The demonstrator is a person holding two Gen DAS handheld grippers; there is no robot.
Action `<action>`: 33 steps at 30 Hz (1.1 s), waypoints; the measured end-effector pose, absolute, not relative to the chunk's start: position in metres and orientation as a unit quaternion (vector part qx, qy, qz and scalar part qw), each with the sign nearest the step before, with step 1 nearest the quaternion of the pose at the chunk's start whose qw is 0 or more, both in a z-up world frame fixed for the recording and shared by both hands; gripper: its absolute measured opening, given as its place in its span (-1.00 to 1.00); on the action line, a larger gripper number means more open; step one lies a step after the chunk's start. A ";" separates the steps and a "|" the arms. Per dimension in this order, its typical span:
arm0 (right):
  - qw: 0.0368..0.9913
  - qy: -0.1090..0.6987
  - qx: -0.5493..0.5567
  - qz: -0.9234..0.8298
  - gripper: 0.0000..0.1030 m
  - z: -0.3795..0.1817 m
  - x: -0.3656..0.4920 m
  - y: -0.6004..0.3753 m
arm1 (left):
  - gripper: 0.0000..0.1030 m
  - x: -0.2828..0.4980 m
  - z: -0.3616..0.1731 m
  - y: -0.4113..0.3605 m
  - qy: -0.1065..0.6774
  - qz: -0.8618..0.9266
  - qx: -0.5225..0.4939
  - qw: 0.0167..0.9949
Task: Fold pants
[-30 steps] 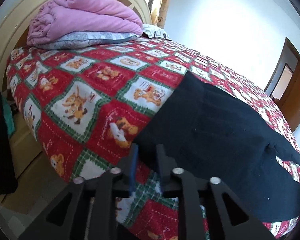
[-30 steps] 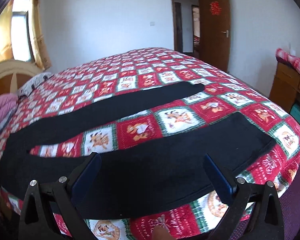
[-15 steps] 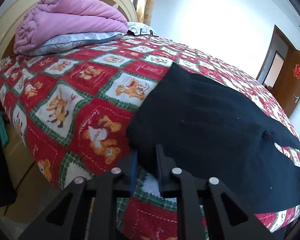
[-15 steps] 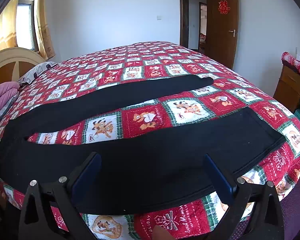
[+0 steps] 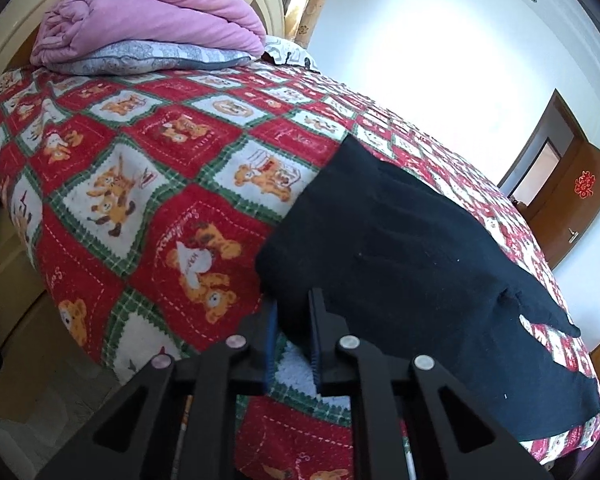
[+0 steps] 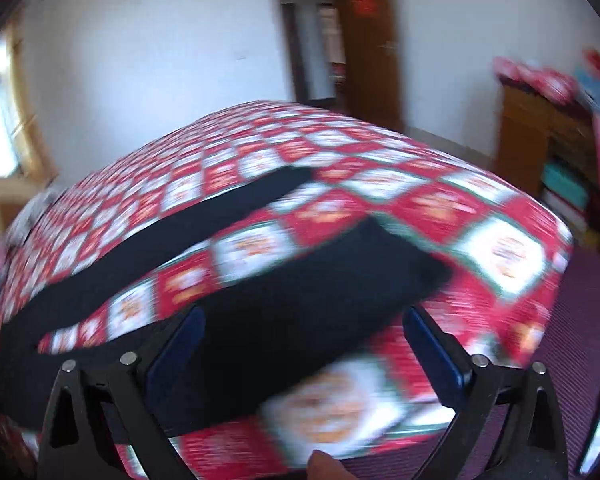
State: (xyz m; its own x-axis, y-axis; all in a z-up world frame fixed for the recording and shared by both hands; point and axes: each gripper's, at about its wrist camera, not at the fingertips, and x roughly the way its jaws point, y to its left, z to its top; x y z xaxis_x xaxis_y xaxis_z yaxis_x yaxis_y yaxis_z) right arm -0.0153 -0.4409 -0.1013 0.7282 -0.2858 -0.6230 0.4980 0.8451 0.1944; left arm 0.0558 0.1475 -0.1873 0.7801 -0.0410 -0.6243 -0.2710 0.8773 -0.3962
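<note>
Black pants (image 5: 400,260) lie spread on a red, white and green checked bedspread (image 5: 140,200). My left gripper (image 5: 294,316) is at the pants' near waist corner. Its jaws are closing, and the black cloth fills the narrow gap between the pads. In the blurred right wrist view the near leg of the pants (image 6: 280,312) runs to its hem at the right. The far leg lies apart behind it. My right gripper (image 6: 304,328) hovers over the near leg with its jaws wide and closing. The cloth lies between the fingers, which do not touch it.
A folded pink quilt (image 5: 152,12) on a grey pillow (image 5: 140,58) rests against the cream headboard. The bed's edge drops to the floor at the left. A brown door (image 6: 368,48) stands open beyond the bed. A wooden dresser (image 6: 540,148) stands at the right. A fingertip (image 6: 328,464) shows at the bottom edge.
The left jaws have narrowed onto the pants' waist corner. The right gripper has swung right along the near leg toward its hem, blurring its view, and its jaws have drawn in slightly.
</note>
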 end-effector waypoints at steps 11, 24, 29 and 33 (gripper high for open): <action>0.880 0.307 0.259 -0.252 0.39 -0.128 -0.025 -0.500 | -0.72 0.056 -0.188 0.149 0.328 0.059 -0.245 0.910; 0.895 0.272 0.242 -0.256 -0.88 -0.130 -0.027 -0.517 | -0.73 0.062 -0.180 0.153 0.322 0.043 -0.236 0.916; 0.910 0.234 0.242 -0.242 -0.90 -0.110 -0.035 -0.508 | -0.73 0.064 -0.165 0.163 0.310 0.025 -0.262 0.914; 0.915 0.212 0.245 -0.241 -0.90 -0.093 -0.034 -0.505 | -0.73 0.072 -0.147 0.163 0.302 0.014 -0.254 0.919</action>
